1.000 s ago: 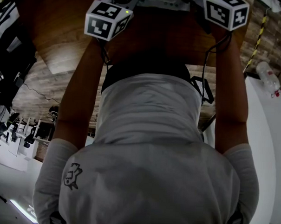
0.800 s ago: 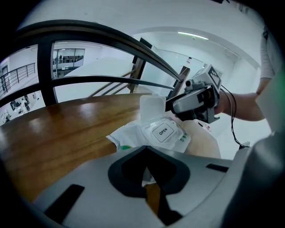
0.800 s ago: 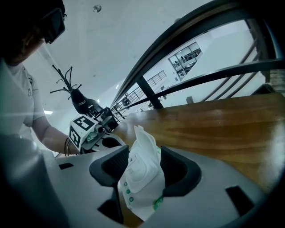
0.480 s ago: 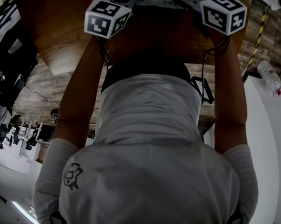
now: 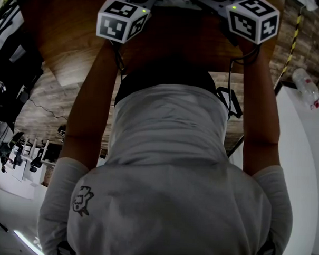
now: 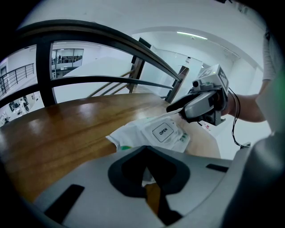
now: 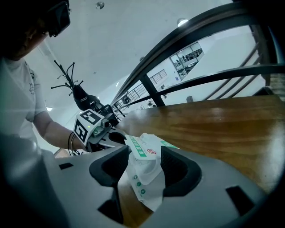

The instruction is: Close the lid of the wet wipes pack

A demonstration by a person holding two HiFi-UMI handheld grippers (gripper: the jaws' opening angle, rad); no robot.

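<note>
Now we clamp the pack (image 6: 147, 133) lengthwise by the table's (image 6: 67, 133) near edge, left gripper (image 6: 149, 178) and right gripper (image 7: 144, 165) on opposite ends, lid (image 6: 163, 131) between.

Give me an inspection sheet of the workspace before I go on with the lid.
Surface: wooden table, glossy, bare around the pack.
Job's things: wipes pack is held between the two tools. Its lid, marked OPEN, looks flat on the pack.
Clutter: nothing seen on the table.
Grippers: left tool pinches one corner of the pack. Right tool is closed on the opposite end.
Cables: black cable hangs by the wrist behind the right tool, away from the pack.
Surroundings: dark railing beyond the table. A bottle lies on a white surface off to the side.
</note>
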